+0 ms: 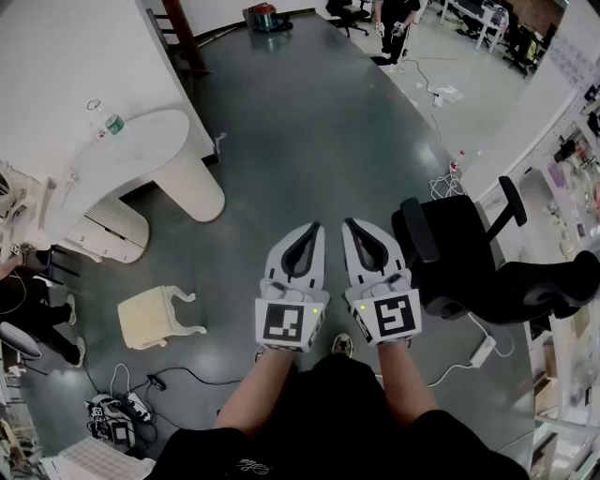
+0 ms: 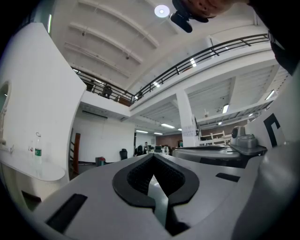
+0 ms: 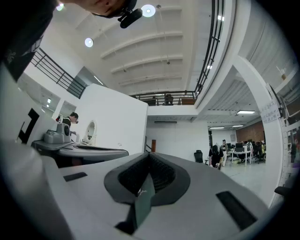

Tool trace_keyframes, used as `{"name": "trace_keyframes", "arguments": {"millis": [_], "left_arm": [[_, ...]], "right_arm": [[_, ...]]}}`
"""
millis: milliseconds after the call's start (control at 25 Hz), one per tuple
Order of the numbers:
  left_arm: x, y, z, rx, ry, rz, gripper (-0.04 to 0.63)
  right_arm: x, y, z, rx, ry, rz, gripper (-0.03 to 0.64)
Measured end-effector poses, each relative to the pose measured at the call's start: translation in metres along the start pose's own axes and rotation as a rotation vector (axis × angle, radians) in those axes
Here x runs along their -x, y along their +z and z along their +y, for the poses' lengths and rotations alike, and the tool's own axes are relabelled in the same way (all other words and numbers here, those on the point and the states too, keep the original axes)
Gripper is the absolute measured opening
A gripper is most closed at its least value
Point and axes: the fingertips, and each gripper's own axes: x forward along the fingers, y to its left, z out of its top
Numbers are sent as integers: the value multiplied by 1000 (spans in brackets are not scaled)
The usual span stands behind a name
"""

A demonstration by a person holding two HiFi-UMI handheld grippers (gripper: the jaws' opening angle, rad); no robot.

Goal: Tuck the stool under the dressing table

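A cream stool (image 1: pixel 157 318) lies tipped on its side on the grey floor at the left. The white dressing table (image 1: pixel 141 141) with rounded fluted legs stands beyond it, against the white wall, a plastic bottle (image 1: pixel 106 120) on its top; the table edge and bottle (image 2: pixel 37 149) also show at the left of the left gripper view. My left gripper (image 1: pixel 312 227) and right gripper (image 1: pixel 349 225) are held side by side in front of me, well to the right of the stool, both shut with nothing between the jaws. In both gripper views the jaws meet, pointing level across the room.
A black office chair (image 1: pixel 469 258) stands close on my right, with a power strip (image 1: pixel 482 352) and cables behind it. More cables and a device (image 1: pixel 112 412) lie on the floor at lower left. A person (image 1: pixel 394 23) stands far across the room.
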Motion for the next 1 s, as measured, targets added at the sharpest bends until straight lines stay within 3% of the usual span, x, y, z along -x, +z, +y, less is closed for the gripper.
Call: {"name": "trace_keyframes", "arguments": {"millis": [520, 1000], "left_arm": [[-4, -7, 0, 26, 35, 5, 5], [9, -15, 24, 23, 203, 38, 5]], "right_arm": [[-5, -5, -2, -33, 37, 7, 6], [-24, -17, 20, -87, 191, 19, 6]]}}
